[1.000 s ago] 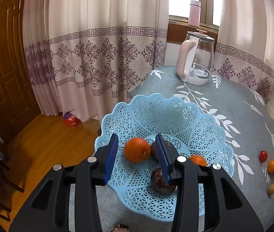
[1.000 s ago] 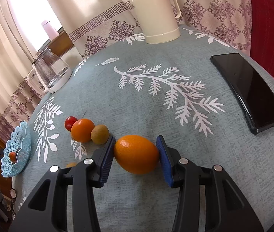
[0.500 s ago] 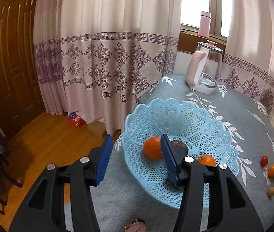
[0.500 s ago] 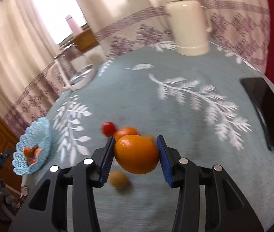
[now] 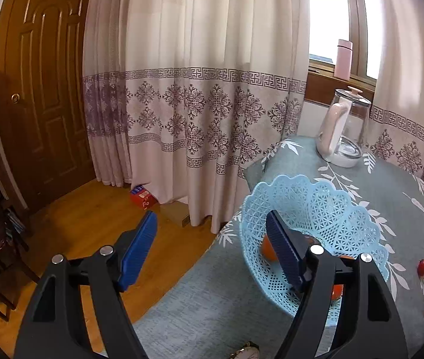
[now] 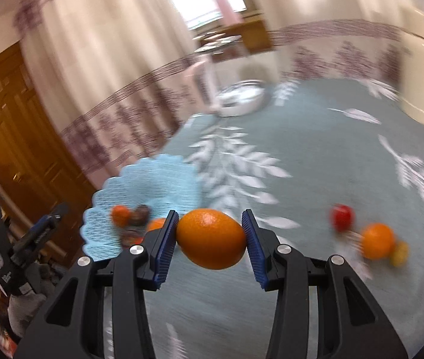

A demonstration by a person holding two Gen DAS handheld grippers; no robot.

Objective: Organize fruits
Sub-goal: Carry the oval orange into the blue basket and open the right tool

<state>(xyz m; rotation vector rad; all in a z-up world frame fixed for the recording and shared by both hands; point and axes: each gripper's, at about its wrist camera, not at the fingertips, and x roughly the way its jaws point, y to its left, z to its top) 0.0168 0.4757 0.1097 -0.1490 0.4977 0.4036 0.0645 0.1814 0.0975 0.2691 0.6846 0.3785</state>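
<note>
My right gripper (image 6: 209,240) is shut on a large orange (image 6: 211,238), held above the table just right of the light blue lattice basket (image 6: 140,176). In the blurred right wrist view the basket holds orange and dark fruits. A red fruit (image 6: 342,216), a small orange (image 6: 378,240) and a yellowish fruit (image 6: 399,252) lie on the cloth to the right. My left gripper (image 5: 212,251) is open and empty, off the table's left corner, its right finger in front of the basket (image 5: 310,206). An orange (image 5: 267,248) shows inside the basket.
A glass kettle with a pink handle (image 5: 343,128) stands at the table's far corner. A cream thermos (image 6: 421,68) is at the far right. Curtains (image 5: 194,89), a wooden door (image 5: 41,89) and a red box (image 5: 143,199) on the floor lie left of the table.
The right gripper has lifted the large orange off the cloth and swung it left toward the basket. The left gripper has drawn back and left, away from the basket, staying open.
</note>
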